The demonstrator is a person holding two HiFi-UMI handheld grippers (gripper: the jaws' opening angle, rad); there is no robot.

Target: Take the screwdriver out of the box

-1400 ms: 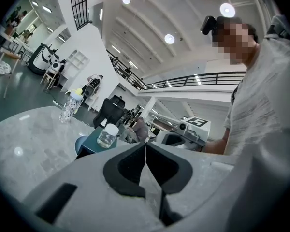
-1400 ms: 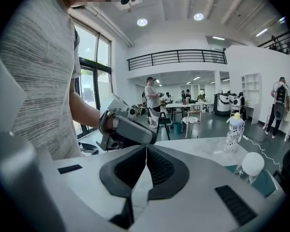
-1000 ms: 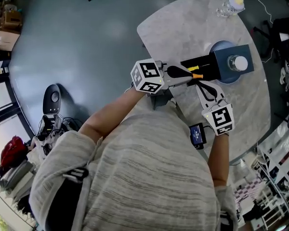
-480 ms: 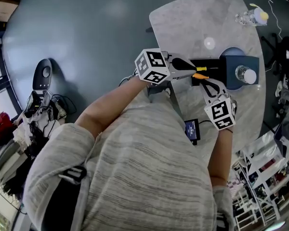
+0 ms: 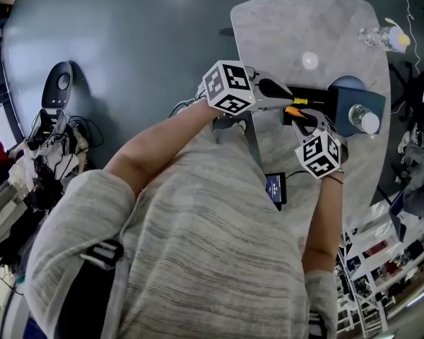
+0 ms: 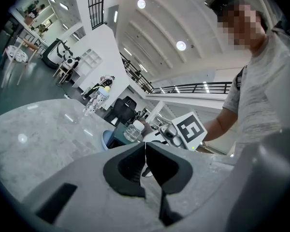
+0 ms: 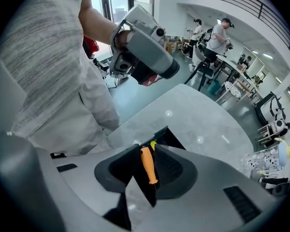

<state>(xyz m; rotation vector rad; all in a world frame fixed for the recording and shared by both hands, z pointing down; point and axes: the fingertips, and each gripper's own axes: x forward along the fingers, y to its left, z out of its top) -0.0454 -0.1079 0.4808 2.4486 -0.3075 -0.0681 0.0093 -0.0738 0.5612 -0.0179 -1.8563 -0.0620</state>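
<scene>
**A:** Dropping fast. The right gripper (image 7: 147, 148) has come down and tipped steeply into the black box (image 7: 169, 137). Its jaws are pinched narrow on the orange screwdriver (image 7: 149, 167), which is still lying in there. Only the lift left, I reckon.

**B:** And the left gripper (image 6: 145, 146)?

**A:** Closed tight on nothing, at 9 o'clock of the box. Count: one screwdriver, one box, two grippers, two bottles. Near bottle (image 5: 368, 122) at 4 o'clock, far bottle (image 5: 390, 39) at 2.
</scene>
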